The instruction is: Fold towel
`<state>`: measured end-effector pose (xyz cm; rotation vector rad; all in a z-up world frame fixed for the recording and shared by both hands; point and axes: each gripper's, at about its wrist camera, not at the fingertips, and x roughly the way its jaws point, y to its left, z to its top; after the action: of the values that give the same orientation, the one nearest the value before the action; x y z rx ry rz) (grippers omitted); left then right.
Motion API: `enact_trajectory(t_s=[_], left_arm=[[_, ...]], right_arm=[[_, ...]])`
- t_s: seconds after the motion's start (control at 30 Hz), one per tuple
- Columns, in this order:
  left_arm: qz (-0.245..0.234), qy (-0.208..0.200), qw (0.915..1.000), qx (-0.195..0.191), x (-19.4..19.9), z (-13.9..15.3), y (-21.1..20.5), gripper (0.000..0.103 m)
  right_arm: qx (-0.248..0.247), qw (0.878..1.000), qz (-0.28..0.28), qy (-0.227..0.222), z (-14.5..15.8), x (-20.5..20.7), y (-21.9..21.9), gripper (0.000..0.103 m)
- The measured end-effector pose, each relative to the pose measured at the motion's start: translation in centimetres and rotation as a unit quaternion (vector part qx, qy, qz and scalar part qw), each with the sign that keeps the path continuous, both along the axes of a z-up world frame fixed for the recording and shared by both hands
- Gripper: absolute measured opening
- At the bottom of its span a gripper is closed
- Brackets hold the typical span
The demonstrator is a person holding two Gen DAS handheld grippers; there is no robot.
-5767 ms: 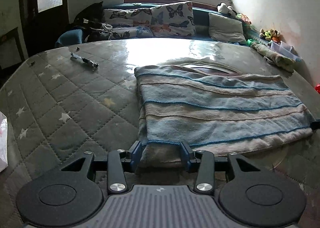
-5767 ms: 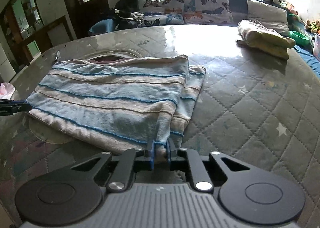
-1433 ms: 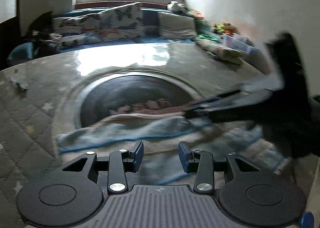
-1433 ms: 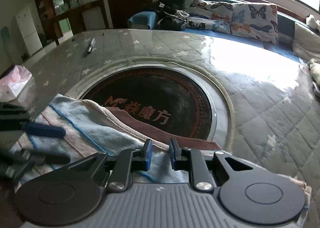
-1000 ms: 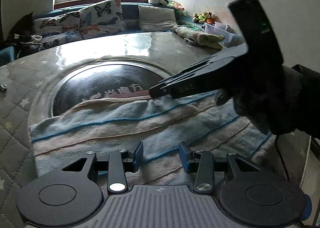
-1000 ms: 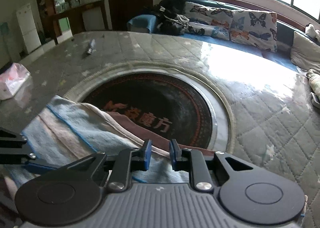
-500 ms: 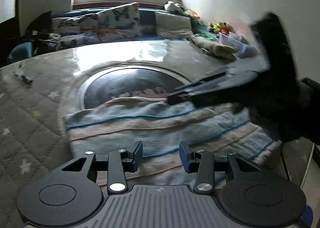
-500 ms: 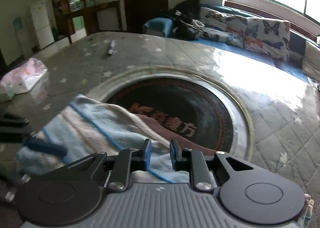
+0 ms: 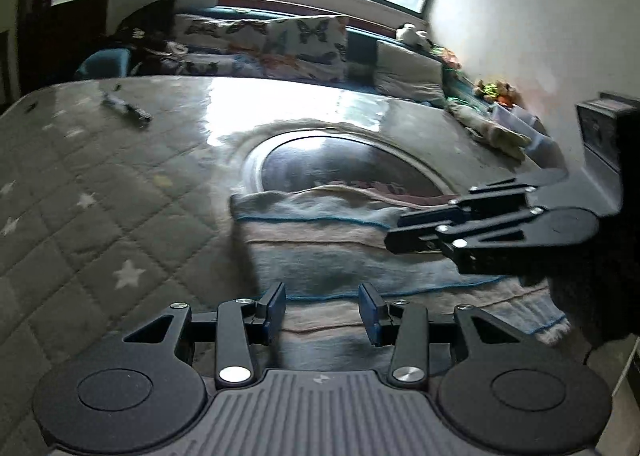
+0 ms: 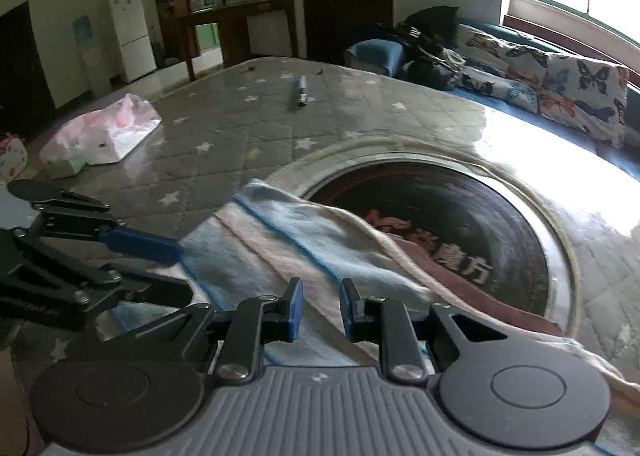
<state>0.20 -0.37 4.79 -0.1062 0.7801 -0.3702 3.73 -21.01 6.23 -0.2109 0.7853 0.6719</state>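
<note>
Both of your grippers hang just above the towel with nothing between their fingers: your left gripper has its blue pads set wide apart, and your right gripper shows a narrower but clear gap. Straight ahead and below each of them lies the striped towel, folded into a band on the quilted table, its far edge lapping over the rim of the dark round plate set in the tabletop. From your left gripper the towel's long axis runs left to right, with its short end just ahead and to the left of the fingers. Your right gripper reaches in from the right over the far half of the cloth. So your left gripper looks nearer that short end, if the next fold starts there.
</note>
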Motion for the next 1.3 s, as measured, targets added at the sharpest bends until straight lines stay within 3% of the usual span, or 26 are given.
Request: enact_trajectory(t_s=[0.23,0.53,0.67,0.8,1.03,1.3], left_arm=[[0.039,0.011,0.9992,-0.004,-0.3,-0.4,1.5,0.043],[0.046,0.021,0.9985,-0.022,-1.2,-0.2,1.8,0.044],[0.043,0.023,0.9981,-0.037,-2.1,0.3,1.7,0.049],[0.052,0.034,0.9977,-0.029,-3.0,0.2,1.0,0.053],[0.073,0.039,0.9965,-0.012,-3.5,-0.1,0.0,0.053],[0.097,0.048,0.9936,-0.032,-3.3,0.0,1.0,0.048]], right_arm=[[-0.028,0.999,0.018,-0.001,-1.4,-0.9,1.7,0.02],[-0.035,0.999,0.027,-0.006,-1.1,-1.4,2.6,0.02],[-0.026,0.999,0.021,-0.004,-0.7,-1.4,2.2,0.02],[-0.015,1.0,0.012,-0.003,0.2,-1.4,1.5,0.021],[-0.006,1.0,0.008,0.001,0.6,-1.6,1.0,0.021],[0.003,1.0,0.014,0.0,1.3,-2.2,1.3,0.021]])
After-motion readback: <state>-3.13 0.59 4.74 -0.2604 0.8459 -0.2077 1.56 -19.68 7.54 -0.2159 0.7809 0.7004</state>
